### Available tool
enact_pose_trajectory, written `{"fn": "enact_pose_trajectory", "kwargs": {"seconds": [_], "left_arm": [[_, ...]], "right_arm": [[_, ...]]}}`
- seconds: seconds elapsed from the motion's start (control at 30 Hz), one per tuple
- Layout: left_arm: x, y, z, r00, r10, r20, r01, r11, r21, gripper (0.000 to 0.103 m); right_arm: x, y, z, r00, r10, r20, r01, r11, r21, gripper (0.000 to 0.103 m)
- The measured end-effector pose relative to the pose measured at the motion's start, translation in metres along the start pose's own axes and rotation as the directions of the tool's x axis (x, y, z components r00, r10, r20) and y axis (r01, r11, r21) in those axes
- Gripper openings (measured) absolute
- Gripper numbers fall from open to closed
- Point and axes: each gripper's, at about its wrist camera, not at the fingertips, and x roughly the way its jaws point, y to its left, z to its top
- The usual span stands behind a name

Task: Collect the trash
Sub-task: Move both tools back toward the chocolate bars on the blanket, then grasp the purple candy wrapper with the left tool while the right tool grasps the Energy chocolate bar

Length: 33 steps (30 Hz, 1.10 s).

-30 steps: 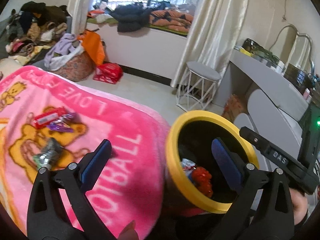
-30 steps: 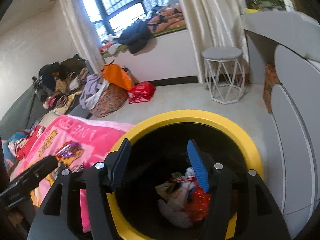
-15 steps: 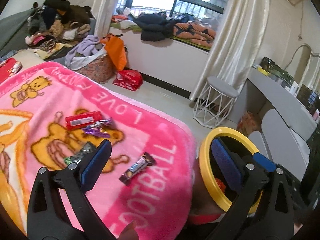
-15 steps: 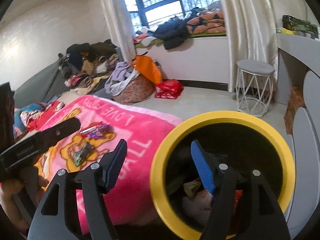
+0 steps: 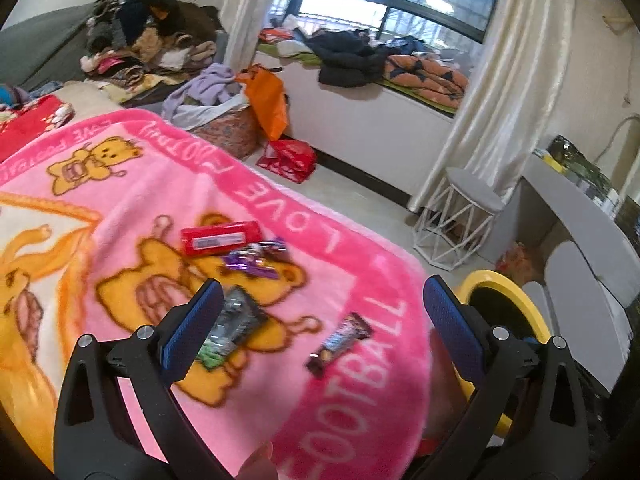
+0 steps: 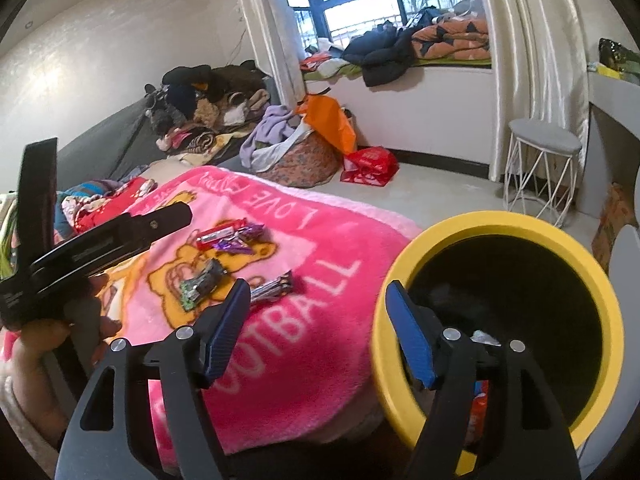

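**Wrappers next, both claws empty**

Wrappers look light, crinkly and slippery, so I'd pinch each across its flat middle. Left claw [image 5: 318, 324] gapes wide; right claw [image 6: 318, 320] is opening, nothing between. Dark bar wrapper [image 5: 340, 344] lies just ahead on the pink blanket [image 5: 360, 420], silver [image 5: 230, 330], purple [image 5: 254, 260] and red [image 5: 220, 238] beyond; yellow bin [image 6: 500, 320] right.

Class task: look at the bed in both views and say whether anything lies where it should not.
Yes. Four pieces of litter lie loose on the pink blanket: a red packet, purple wrappers, a dark green-ended wrapper and a chocolate bar wrapper. The yellow-rimmed bin beside the bed is where they belong.
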Motion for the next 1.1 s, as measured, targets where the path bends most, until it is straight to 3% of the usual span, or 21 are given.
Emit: {"fn": "enact_pose_trajectory", "kwargs": {"seconds": [0.23, 0.47, 0.77, 0.9, 1.1], "left_arm": [[0.021, 0.040, 0.008, 0.996, 0.076, -0.038, -0.078, 0.996, -0.032, 0.092], [0.049, 0.072, 0.016, 0.992, 0.072, -0.104, -0.081, 0.993, -0.090, 0.091], [0.099, 0.081, 0.019, 0.973, 0.035, -0.229, -0.059, 0.993, -0.098, 0.064], [0.116, 0.084, 0.015, 0.960, 0.018, -0.278, -0.055, 0.991, -0.126, 0.058], [0.127, 0.086, 0.015, 0.956, -0.011, -0.292, -0.039, 0.986, -0.165, 0.053]], "right_arm": [[0.026, 0.022, 0.004, 0.998, 0.028, -0.061, -0.029, 1.000, -0.008, 0.068], [0.070, 0.035, 0.004, 0.986, 0.015, -0.164, -0.013, 1.000, 0.015, 0.068], [0.117, 0.036, 0.005, 0.961, 0.004, -0.278, 0.009, 0.999, 0.045, 0.068], [0.133, 0.034, 0.003, 0.947, 0.021, -0.321, 0.003, 0.997, 0.074, 0.068], [0.146, 0.032, 0.001, 0.935, 0.058, -0.350, -0.013, 0.991, 0.131, 0.064]]}}
